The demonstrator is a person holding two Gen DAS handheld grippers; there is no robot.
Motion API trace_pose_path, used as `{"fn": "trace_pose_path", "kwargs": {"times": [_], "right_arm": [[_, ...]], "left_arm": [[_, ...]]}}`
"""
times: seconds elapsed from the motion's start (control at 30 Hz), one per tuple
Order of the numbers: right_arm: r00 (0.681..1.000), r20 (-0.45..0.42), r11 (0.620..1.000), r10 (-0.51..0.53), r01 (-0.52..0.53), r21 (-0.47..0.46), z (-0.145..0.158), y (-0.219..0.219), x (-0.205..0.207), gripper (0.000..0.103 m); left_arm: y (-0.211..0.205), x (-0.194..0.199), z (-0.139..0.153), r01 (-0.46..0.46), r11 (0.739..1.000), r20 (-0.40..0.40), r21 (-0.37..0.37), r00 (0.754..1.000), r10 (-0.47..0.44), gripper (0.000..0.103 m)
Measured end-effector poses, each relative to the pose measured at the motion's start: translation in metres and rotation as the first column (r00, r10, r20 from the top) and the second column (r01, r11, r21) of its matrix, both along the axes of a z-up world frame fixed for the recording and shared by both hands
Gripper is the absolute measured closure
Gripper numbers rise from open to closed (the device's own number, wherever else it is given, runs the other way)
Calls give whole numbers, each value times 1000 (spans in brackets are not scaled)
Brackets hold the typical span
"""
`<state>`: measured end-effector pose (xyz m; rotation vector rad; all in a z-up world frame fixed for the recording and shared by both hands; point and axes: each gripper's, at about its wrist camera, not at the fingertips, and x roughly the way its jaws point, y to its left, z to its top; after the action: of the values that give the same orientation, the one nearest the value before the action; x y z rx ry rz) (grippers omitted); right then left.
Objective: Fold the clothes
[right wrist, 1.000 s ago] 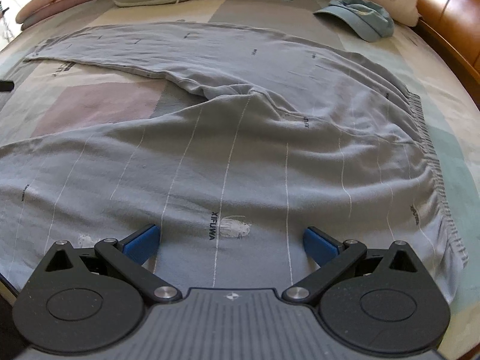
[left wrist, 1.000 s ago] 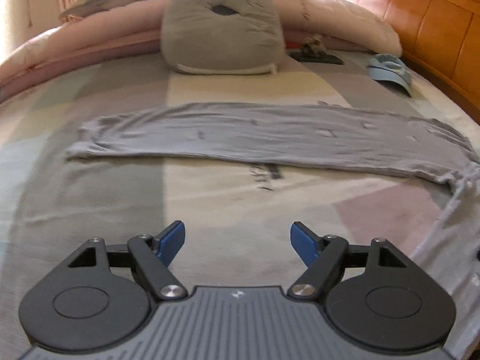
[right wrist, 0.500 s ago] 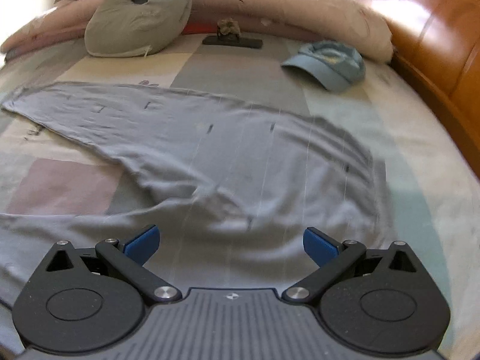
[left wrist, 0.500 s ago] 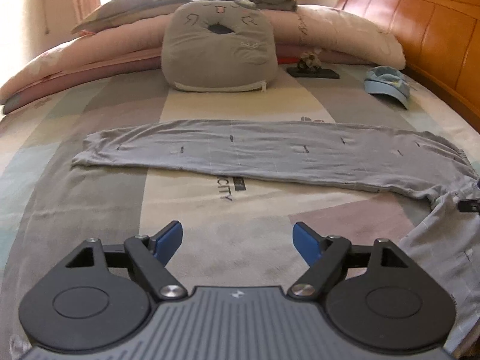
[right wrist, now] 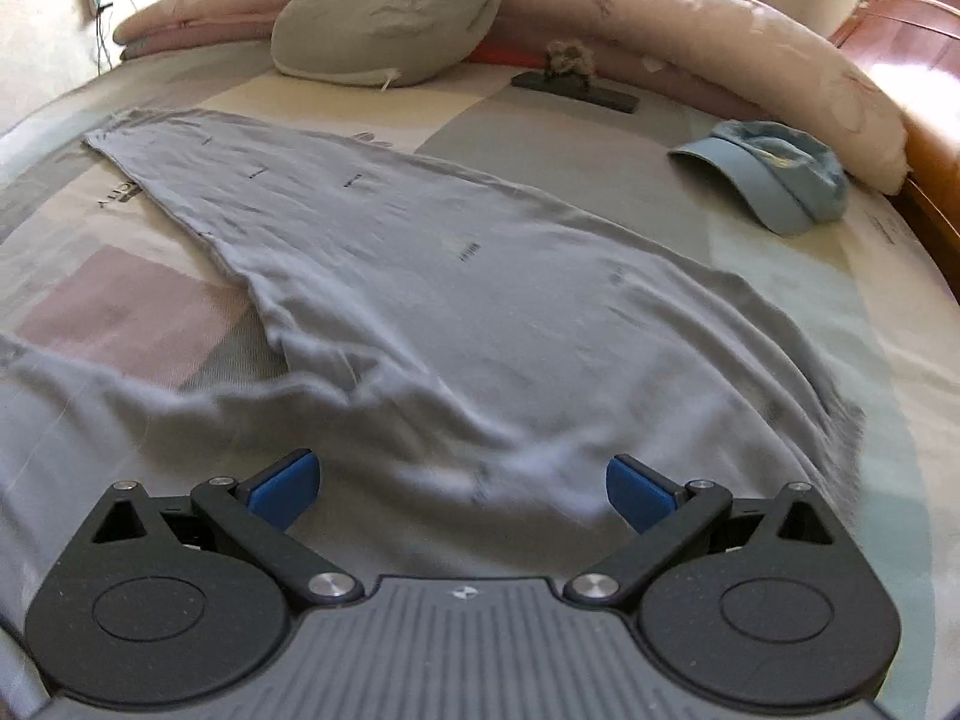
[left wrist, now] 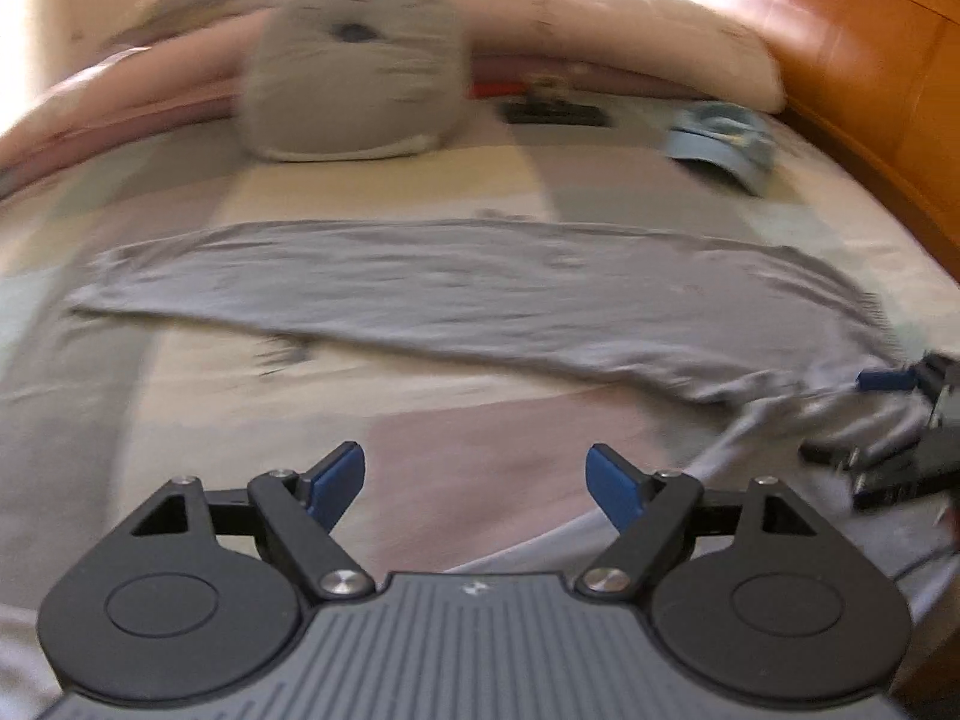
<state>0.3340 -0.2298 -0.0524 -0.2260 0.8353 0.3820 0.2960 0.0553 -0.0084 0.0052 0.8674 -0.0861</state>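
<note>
The grey trousers (right wrist: 456,300) lie spread across the middle of the bed (right wrist: 780,300), one leg stretching to the upper left, fabric wrinkled near the crotch, while left gripper (left wrist: 477,474) and right gripper (right wrist: 462,486) both gape wide, holding nothing.

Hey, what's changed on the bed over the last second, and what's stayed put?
Both open grippers shifted over the grey pyjama trousers. The right gripper swung from the waistband toward the crotch; the left gripper moved along the near leg, and the right one now shows in its view. Nothing was gripped. The trousers, blue cap and grey cat cushion stayed put.
</note>
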Motion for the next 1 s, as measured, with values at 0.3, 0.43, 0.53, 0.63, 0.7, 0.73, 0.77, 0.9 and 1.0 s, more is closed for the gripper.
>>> {"fn": "trace_pose_path", "kwargs": {"times": [0.3, 0.43, 0.53, 0.63, 0.7, 0.73, 0.77, 0.9, 1.0], "right_arm": [[997, 37, 998, -62, 61, 27, -4, -30, -36, 0], [990, 56, 992, -127, 126, 21, 1, -39, -46, 0], [983, 74, 986, -165, 165, 12, 5, -45, -53, 0], [977, 68, 979, -203, 203, 7, 4, -46, -58, 0], [975, 65, 977, -213, 214, -1, 3, -44, -61, 0], [974, 64, 976, -218, 219, -5, 3, -42, -62, 0], [974, 66, 975, -219, 220, -9, 3, -41, -64, 0], [973, 60, 975, -222, 223, -10, 2, -35, -62, 0], [978, 31, 978, -207, 207, 5, -3, -30, -54, 0]], "left_arm": [[-99, 66, -60, 318, 925, -78, 208, 948, -309, 22], [-102, 85, -69, 345, 917, -40, 202, 938, -345, 19], [-94, 102, -69, 298, 940, -8, 165, 953, -301, 19], [-90, 107, -68, 299, 944, -13, 137, 954, -300, 20], [-89, 102, -67, 325, 935, -22, 138, 945, -326, 21], [-87, 99, -65, 335, 932, -25, 135, 942, -335, 21], [-84, 93, -61, 336, 934, -23, 123, 942, -336, 21], [-70, 69, -45, 339, 938, -11, 70, 941, -339, 21], [-73, 60, -27, 381, 923, 59, -59, 924, -378, 20]]}}
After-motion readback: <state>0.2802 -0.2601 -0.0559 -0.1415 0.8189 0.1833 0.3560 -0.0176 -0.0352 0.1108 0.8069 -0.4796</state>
